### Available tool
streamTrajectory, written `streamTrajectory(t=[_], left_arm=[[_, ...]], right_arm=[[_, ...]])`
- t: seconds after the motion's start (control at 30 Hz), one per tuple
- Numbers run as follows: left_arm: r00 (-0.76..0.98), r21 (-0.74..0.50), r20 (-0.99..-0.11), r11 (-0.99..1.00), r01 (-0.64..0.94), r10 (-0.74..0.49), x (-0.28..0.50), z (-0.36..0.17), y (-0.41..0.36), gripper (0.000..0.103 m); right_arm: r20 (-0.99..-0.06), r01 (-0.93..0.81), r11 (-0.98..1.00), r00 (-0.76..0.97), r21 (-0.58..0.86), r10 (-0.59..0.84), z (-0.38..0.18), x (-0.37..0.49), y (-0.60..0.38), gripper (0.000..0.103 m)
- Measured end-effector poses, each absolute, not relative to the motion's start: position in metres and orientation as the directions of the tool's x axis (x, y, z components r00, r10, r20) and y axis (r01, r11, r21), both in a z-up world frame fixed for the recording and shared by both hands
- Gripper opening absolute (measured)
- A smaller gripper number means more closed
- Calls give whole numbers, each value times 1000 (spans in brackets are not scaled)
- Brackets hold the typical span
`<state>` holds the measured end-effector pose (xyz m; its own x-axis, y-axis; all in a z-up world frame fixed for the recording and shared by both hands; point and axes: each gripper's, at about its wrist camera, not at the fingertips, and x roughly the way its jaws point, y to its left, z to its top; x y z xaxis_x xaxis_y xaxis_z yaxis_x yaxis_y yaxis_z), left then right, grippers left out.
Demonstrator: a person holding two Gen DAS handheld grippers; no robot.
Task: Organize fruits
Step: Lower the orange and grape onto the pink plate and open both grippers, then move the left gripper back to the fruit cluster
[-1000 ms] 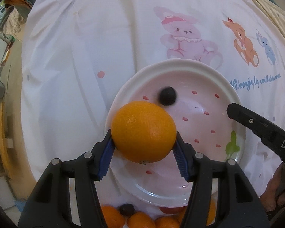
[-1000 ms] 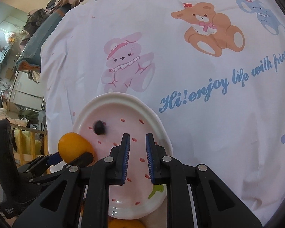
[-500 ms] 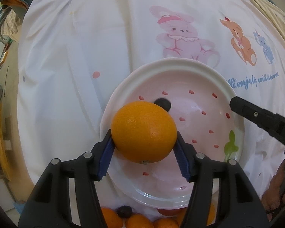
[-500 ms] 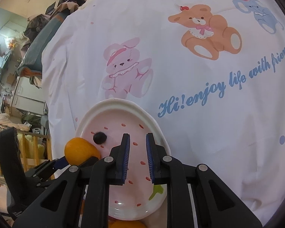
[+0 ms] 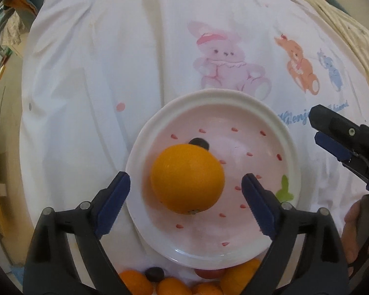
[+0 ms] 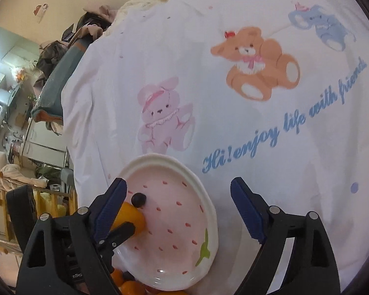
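A large orange (image 5: pixel 187 178) lies on the pink strawberry plate (image 5: pixel 233 98), free between the spread fingers of my open left gripper (image 5: pixel 185 196). A small dark fruit (image 5: pixel 199 143) sits on the plate just behind the orange. My right gripper (image 6: pixel 177 209) is open and empty over the plate's (image 6: pixel 204 196) right part; it also shows in the left wrist view (image 5: pixel 332 132) at the right. In the right wrist view the orange (image 6: pixel 132 218) is partly hidden behind the left finger, with the dark fruit (image 6: pixel 138 199) beside it.
Several small oranges (image 5: pixel 135 282), a dark fruit (image 5: pixel 155 274) and a red one (image 5: pixel 209 273) lie on the cloth below the plate's near rim. The white cartoon-print sheet (image 5: pixel 110 73) covers the table. Cluttered room furniture (image 6: pixel 24 123) stands beyond its left edge.
My left gripper has opened and let go of the orange, which now rests on the plate. My right gripper has opened from shut and has shifted a little to the right.
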<state>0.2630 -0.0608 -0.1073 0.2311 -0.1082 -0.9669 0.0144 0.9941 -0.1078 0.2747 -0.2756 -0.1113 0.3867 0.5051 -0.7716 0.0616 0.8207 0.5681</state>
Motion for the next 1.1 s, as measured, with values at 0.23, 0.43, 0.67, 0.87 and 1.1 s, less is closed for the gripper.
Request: streamTrajectory(t=[0.23, 0.43, 0.67, 0.87, 1.1], left_arm=[[349, -95, -932, 995, 42, -103, 251, -83, -63, 90], [422, -92, -902, 996, 17, -90, 239, -67, -55, 90], [485, -71, -874, 996, -62, -32, 218, -45, -31, 90], [504, -78, -863, 994, -74, -30, 196, -28, -19, 90], [506, -88, -861, 994, -66, -43, 159, -20, -14, 90]], right_arm=[[-771, 57, 853, 462, 519, 438, -95, 273, -283, 95], [-754, 61, 888, 557, 456, 349, -68, 259, -290, 95], [-734, 8, 903, 586, 429, 344, -41, 244, -294, 95], [-711, 0, 905, 619, 425, 334, -24, 217, -300, 95], [-713, -9, 913, 621, 409, 325, -17, 171, -302, 95]])
